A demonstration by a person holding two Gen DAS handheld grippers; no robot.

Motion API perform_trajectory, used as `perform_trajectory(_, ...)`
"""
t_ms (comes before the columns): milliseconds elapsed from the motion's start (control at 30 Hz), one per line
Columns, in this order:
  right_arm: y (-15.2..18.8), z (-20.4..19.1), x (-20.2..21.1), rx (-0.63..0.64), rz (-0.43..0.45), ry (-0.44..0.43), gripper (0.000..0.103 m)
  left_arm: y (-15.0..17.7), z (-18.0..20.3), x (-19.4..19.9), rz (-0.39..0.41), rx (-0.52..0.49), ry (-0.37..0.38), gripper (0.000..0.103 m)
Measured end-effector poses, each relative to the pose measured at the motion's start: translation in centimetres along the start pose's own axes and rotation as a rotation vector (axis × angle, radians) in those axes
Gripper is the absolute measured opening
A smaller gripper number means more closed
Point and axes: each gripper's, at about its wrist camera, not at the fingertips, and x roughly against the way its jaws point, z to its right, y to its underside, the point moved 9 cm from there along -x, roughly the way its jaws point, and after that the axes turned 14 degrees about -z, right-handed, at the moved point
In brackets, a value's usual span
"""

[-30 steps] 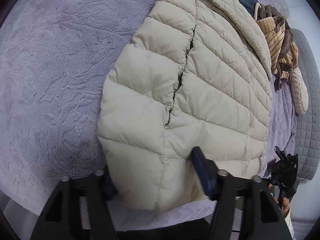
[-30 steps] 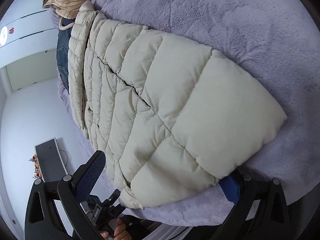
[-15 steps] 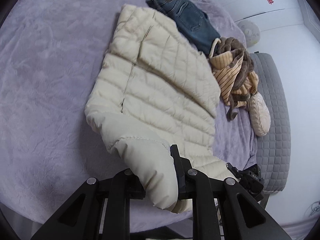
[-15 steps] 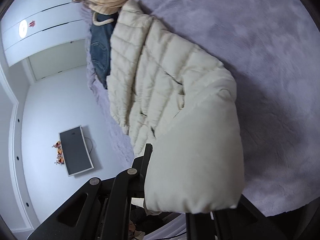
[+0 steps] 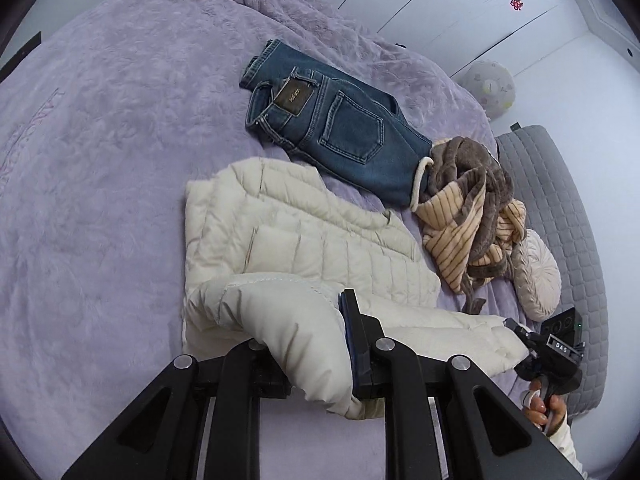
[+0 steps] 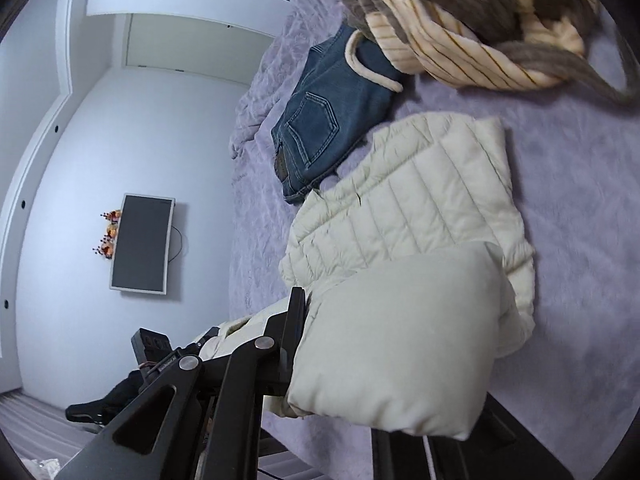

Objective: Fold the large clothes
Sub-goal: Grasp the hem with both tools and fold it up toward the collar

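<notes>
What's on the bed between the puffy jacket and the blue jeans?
Nothing: in the left wrist view a bare strip of purple blanket separates the puffy jacket from the blue jeans.

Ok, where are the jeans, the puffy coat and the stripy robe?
jeans (image 5: 352, 128): left wrist view, on the back pocket.
puffy coat (image 5: 320, 248): left wrist view, on the quilted middle.
stripy robe (image 5: 456, 220): left wrist view, on a striped fold.
</notes>
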Motion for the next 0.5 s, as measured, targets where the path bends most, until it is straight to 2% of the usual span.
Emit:
perform_trajectory(100,-3.7,-0.5,-1.1,0.037,0.01,0.081,0.012,-3.6,-1.3,-2.1,-0.026,0.001,-0.018,0.021)
perform_trajectory(233,-8.3,1.3,-4.2,-0.027,0.01,0.129,0.012,-6.8,-3.2,-6.1,-0.062,-0.008,-0.098,0.021)
perform_trajectory(367,-11.3,4.0,-7.4,-0.068,0.008,0.177,0.012,-8.3,-5.2,-10.0,-0.089,-0.011,-0.157,0.021)
perform_trajectory(500,-12.6,6.9,-9.8,-0.118,-0.001,0.209,0.012,-9.0,-6.9,-12.8,-0.14,0.008,-0.197,0.021)
